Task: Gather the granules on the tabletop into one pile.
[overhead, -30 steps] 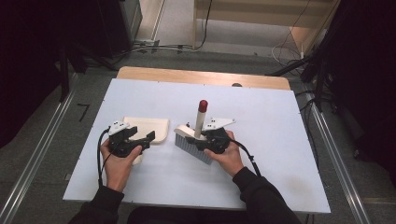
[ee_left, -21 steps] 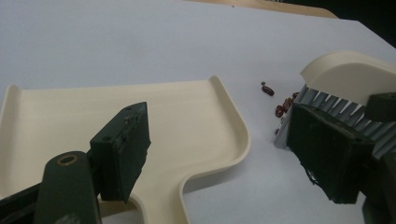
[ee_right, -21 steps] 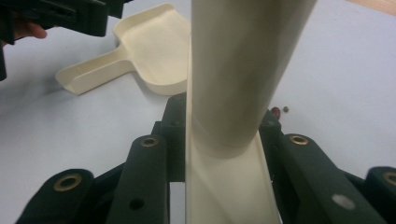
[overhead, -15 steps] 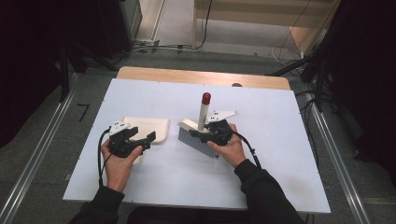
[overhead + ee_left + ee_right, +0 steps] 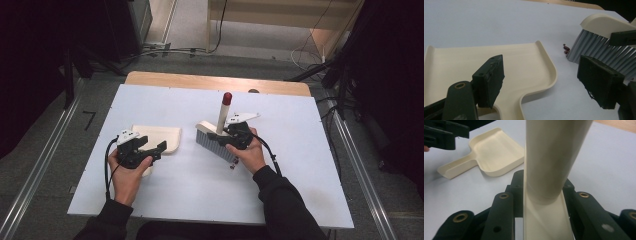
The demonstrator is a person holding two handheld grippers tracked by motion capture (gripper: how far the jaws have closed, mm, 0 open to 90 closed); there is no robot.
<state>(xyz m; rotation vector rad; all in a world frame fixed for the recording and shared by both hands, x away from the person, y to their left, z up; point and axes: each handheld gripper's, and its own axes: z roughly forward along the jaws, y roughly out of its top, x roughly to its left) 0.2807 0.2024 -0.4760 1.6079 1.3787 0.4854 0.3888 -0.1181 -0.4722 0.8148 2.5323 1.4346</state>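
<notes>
Left gripper (image 5: 150,150) sits low over the white table (image 5: 300,200), jaws spread wide, nothing pinched. In the left gripper view the cream dustpan (image 5: 519,62) lies flat between and under the jaws, its handle running back toward the near jaw; whether a pad touches it, can't tell.

Right gripper (image 5: 231,134) is clamped on the brush (image 5: 215,140), jaws pressed against the cream handle at its lower end. Right gripper view: handle (image 5: 549,157) stands up straight between the jaws. Brush bristles are down on the table, handle tilted up and away, red cap (image 5: 227,97) on top.

Brush sits just right of the dustpan, a gap of bare table between them. Small dark scrap (image 5: 566,48) on the table right by the bristles.

Beyond the white top, a wooden table edge (image 5: 200,80), then floor with cables.
</notes>
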